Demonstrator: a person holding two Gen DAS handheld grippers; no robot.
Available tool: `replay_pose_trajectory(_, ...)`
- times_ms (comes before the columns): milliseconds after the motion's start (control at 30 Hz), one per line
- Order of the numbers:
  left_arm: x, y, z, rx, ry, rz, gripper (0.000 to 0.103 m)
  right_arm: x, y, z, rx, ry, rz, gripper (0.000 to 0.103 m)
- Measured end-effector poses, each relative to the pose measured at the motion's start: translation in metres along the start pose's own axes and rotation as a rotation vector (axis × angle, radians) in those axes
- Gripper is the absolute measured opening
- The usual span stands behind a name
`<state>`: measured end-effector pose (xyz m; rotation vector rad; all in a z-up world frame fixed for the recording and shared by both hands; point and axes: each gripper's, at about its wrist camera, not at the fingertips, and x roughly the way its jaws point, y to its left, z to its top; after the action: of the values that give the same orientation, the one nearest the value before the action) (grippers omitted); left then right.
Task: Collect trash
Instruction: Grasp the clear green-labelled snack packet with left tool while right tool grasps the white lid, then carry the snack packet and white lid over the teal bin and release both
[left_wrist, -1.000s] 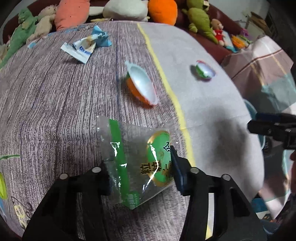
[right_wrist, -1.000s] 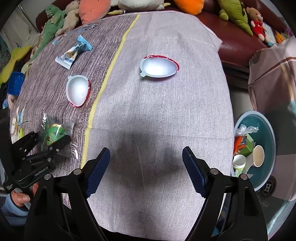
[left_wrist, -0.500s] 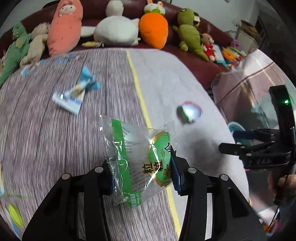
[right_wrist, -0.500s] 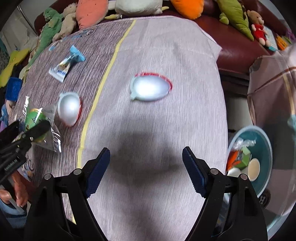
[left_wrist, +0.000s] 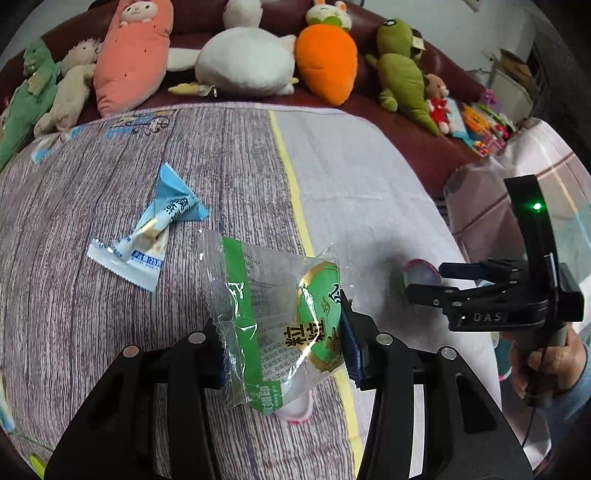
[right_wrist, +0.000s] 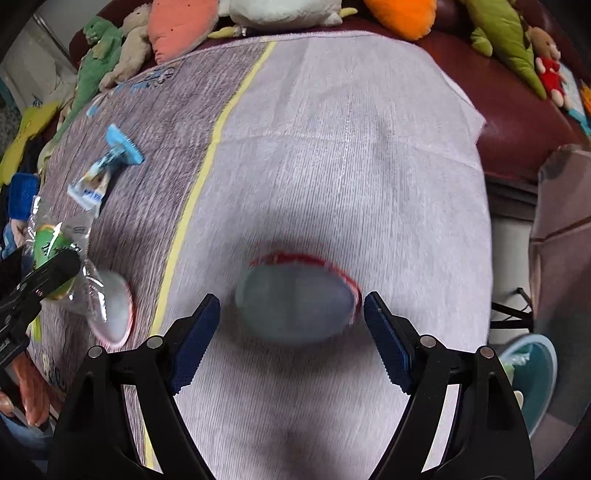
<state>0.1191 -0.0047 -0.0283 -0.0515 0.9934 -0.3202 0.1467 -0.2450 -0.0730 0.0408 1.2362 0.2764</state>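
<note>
1 green wrapper (left_wrist: 280, 325), upright, long axis vertical

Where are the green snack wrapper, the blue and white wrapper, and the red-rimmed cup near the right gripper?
green snack wrapper (left_wrist: 273, 325): left wrist view, on its clear middle between the left gripper's pads.
blue and white wrapper (left_wrist: 147, 236): left wrist view, on its twisted middle.
red-rimmed cup (right_wrist: 295, 299): right wrist view, on its pale, blurred inside.
</note>
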Motion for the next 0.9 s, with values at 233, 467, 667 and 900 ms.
replay_pose_trajectory(233,0.014,0.001,0.001,0.002,0.023,0.001,0.047,0.014,0.002,0.0,-0.026,-0.003,-0.003,0.069)
replay_pose_trajectory(467,0.008,-0.018,-0.001,0.034,0.018,-0.011,0.047,-0.006,0.0,-0.011,-0.007,-0.041,-0.009,0.07)
replay_pose_trajectory(667,0.001,-0.048,-0.005,0.08,0.013,-0.021,0.047,-0.035,-0.009,-0.029,0.001,-0.083,-0.016,0.07)
replay_pose_trajectory(900,0.003,-0.101,-0.012,0.174,0.029,-0.047,0.047,-0.076,-0.044,-0.06,0.063,-0.143,-0.034,0.07)
